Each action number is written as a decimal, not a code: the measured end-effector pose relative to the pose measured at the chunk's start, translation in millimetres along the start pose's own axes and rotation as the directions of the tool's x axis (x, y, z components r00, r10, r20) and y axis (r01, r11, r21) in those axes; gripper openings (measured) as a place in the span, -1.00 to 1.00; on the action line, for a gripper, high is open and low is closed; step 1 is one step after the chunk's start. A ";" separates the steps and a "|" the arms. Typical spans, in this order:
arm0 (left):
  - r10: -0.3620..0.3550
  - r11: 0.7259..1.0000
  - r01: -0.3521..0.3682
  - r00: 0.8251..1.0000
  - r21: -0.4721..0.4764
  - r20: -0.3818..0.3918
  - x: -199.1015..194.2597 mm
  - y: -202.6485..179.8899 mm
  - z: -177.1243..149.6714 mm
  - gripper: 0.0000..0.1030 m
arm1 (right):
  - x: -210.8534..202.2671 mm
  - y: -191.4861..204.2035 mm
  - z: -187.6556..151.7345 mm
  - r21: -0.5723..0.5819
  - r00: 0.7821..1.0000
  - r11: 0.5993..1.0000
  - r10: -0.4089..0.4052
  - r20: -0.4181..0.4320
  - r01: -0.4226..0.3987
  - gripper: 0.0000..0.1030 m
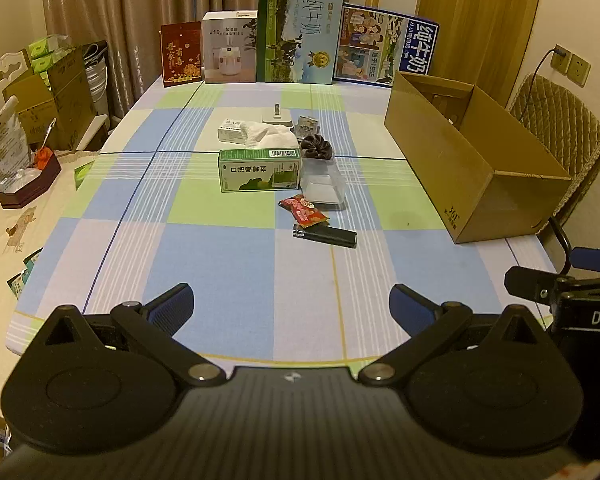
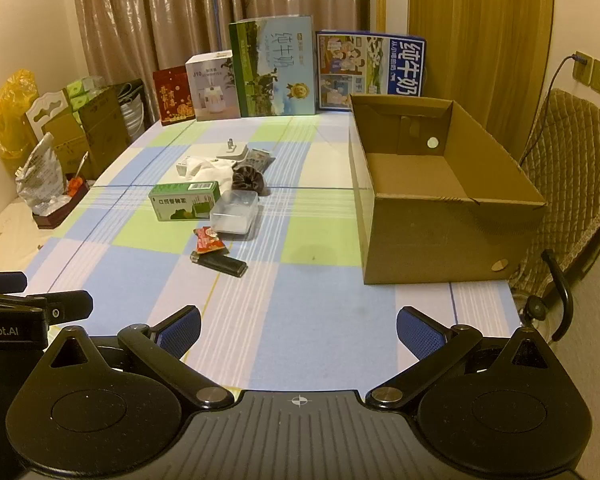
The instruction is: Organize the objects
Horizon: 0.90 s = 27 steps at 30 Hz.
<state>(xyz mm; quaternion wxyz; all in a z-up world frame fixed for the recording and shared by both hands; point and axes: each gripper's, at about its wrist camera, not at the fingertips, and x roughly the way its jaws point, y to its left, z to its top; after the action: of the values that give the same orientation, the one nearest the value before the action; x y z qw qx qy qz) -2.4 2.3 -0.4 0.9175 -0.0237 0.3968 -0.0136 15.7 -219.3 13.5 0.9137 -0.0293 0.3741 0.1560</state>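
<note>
Small objects lie clustered mid-table: a green box [image 1: 260, 170] [image 2: 184, 201], a clear plastic container [image 1: 323, 187] [image 2: 234, 216], a red snack packet [image 1: 307, 210] [image 2: 209, 239], a black lighter [image 1: 324, 236] [image 2: 219, 263], a dark scrunchie [image 1: 316, 146] [image 2: 248, 180], a white cloth [image 1: 268, 135] and a white charger [image 1: 276, 115]. An open, empty cardboard box [image 1: 471, 156] [image 2: 439, 192] stands at the right. My left gripper [image 1: 292, 308] and right gripper [image 2: 298, 332] are both open and empty, near the table's front edge, well short of the objects.
The table has a checked cloth [image 1: 204, 248]. Tall cartons [image 1: 300, 32] stand along its far edge before curtains. Boxes and bags [image 1: 40, 92] crowd the left side. A padded chair [image 2: 567, 184] stands right of the cardboard box.
</note>
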 end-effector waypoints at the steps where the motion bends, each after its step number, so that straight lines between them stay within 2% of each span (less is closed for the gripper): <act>1: -0.001 1.000 0.001 1.000 -0.002 -0.001 -0.2 0.2 0.1 0.98 | 0.1 -0.5 -1.6 0.000 1.000 1.000 -0.001 0.000 0.001 0.97; 27: -0.002 1.000 0.002 1.000 -0.003 0.000 1.4 0.1 1.7 0.98 | 0.6 -0.8 -1.3 0.000 1.000 1.000 0.006 -0.004 -0.006 0.97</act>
<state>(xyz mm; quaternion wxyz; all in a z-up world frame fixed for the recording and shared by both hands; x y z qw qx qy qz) -0.2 2.4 -0.2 0.9174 -0.0253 0.3968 -0.0138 15.4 -220.0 12.1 0.9125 -0.0286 0.3760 0.1587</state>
